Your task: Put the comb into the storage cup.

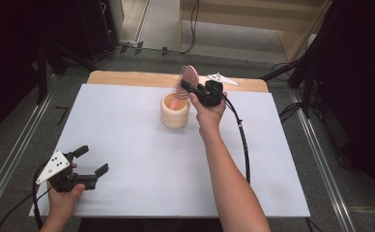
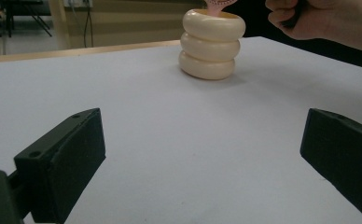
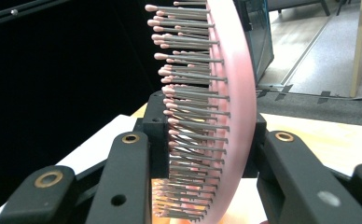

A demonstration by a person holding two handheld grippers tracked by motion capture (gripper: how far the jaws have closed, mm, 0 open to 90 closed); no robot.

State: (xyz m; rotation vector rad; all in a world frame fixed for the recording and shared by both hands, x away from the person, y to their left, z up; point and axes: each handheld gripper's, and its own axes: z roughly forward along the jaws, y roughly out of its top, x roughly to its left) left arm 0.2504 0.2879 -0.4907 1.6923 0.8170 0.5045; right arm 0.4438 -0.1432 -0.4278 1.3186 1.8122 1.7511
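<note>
Nearest the person, the left gripper (image 1: 90,164) rests at the near left corner of the smooth, matte white tabletop (image 1: 142,164), its blocky black jaws spread wide with nothing between them. Farther in, near the tabletop's middle, stands a cream holder (image 1: 175,111) shaped like three fat, glossy rings stacked one on another, open at the top; a pink handle slants down into its mouth. That handle belongs to a pink paddle hairbrush (image 1: 187,77), whose rounded, gently curved plastic head carries rows of thin grey pins tipped with small pink beads. The right gripper (image 1: 185,86), just beyond the holder, has its jaws clamped on the brush head, holding it tilted above the rim. Behind, a bare strip of pale wood (image 1: 127,77) edges the tabletop.
</note>
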